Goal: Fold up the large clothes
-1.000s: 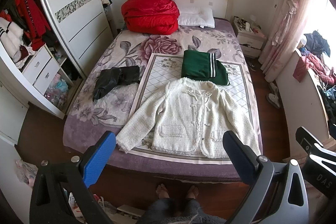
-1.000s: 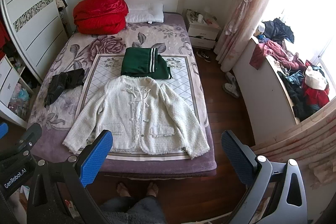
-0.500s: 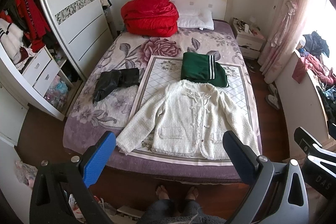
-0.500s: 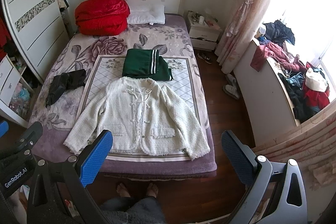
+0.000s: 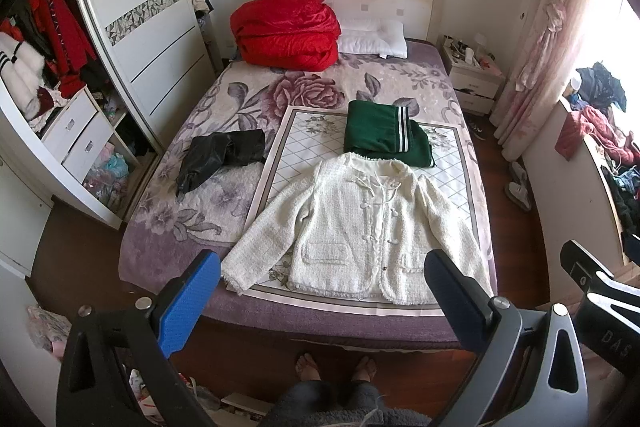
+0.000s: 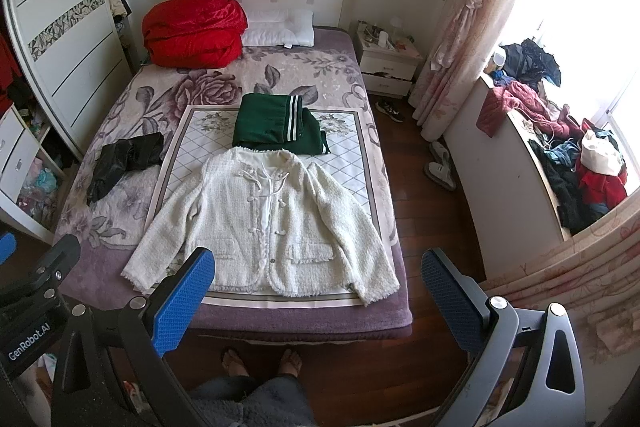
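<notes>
The left gripper [image 5: 320,291] is hovering at the bottom of its frame with its blue fingers [image 5: 188,301] spread wide apart, holding nothing. The right gripper [image 6: 318,291] is doing the same in its own frame, its fingers [image 6: 182,301] also wide apart and gripping nothing.

The white jacket [image 5: 356,231] is lying flat and face up in the lower centre of the left frame, sleeves spread out to both sides, on a pale mat [image 5: 288,147] that is covering the near part of the bed [image 5: 168,251]. In the right frame the jacket [image 6: 264,223] is sitting centre-left. A folded green garment [image 5: 384,133] is resting just above the collar, touching it. A black garment [image 5: 220,157] is lying crumpled left of the mat. A red quilt [image 5: 286,29] and a pillow [image 5: 372,37] are sitting at the headboard, upper centre. The person's bare feet [image 5: 336,367] are showing at the bottom edge.
</notes>
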A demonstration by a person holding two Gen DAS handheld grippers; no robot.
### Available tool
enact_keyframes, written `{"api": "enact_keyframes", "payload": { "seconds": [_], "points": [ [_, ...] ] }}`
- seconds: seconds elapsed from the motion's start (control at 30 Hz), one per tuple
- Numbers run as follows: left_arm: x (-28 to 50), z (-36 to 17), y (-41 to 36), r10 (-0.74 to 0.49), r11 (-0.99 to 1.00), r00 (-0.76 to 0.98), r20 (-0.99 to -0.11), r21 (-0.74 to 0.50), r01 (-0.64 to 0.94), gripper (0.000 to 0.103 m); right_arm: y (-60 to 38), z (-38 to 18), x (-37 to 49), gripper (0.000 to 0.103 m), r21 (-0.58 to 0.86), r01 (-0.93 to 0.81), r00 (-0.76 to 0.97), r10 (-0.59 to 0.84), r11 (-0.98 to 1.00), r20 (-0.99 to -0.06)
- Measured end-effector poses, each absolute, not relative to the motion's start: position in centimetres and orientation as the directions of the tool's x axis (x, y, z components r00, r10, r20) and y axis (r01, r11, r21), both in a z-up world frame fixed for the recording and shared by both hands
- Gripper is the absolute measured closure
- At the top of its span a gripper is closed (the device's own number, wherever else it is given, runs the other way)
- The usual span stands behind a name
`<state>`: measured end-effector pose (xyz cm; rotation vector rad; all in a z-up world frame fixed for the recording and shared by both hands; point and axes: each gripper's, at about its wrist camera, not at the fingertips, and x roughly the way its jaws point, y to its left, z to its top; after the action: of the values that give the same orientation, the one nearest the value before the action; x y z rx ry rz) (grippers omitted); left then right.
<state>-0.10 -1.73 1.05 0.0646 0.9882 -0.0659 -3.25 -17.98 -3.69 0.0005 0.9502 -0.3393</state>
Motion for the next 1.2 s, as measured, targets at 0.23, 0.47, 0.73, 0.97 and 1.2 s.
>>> {"api": "enact_keyframes", "payload": {
  "seconds": [0.23, 0.47, 0.73, 0.97, 1.2],
  "points": [
    [-0.14, 1.03, -1.60, -0.028, 0.996, 0.549, -0.835, 0.022, 0.084, 0.000, -17.83, -3.57, -3.24, 0.000, -0.150, 0.284, 0.532, -0.286, 0.947, -0.797],
    [-0.19, 1.04, -1.51, -0.030, 0.996, 0.551, -0.834, 0.019, 0.084, 0.000, -17.89, -3.67, -3.28, 0.000, -0.152, 0.278, 0.532, -0.283, 0.949, -0.798],
    [-0.18, 1.09, -1.62, -0.031, 0.996, 0.552, -0.833, 0.018, 0.084, 0.000, -17.69, -3.54, -3.33, 0.000, -0.151, 0.279, 0.532, -0.284, 0.948, -0.798],
    [-0.23, 1.02, -1.40, -0.032, 0.996, 0.553, -0.833, 0.018, 0.084, 0.000, -17.59, -3.49, -3.36, 0.000, -0.153, 0.280, 0.532, -0.286, 0.948, -0.797],
    [-0.26, 1.00, -1.39, -0.036, 0.996, 0.552, -0.833, 0.014, 0.086, 0.000, -17.76, -4.25, -3.25, 0.000, -0.154, 0.280, 0.532, -0.286, 0.948, -0.797]
  ]
}}
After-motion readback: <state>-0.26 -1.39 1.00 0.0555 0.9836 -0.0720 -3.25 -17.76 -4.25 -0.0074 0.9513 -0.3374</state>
